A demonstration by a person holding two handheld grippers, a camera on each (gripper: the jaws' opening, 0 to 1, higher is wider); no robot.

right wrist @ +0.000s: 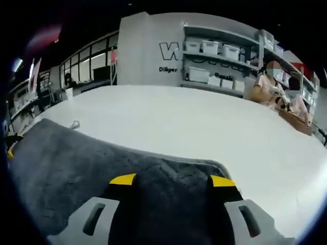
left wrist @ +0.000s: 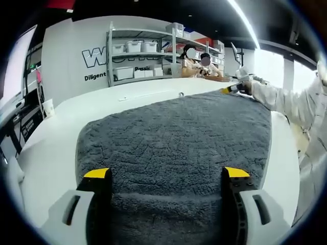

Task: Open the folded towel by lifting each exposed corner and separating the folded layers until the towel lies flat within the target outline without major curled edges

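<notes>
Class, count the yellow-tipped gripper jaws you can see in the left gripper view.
3. Two belong to the left gripper, rising at bottom left and bottom right over the towel. The third, on the right gripper, sits at the towel's far edge; its partner jaw may be hidden.

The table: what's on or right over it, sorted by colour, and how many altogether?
Grey: 1, the towel, spread on the white table.
Yellow-tipped: 2, the left gripper and the right gripper, each with jaws apart over the towel's edge.
Total: 3.
</notes>
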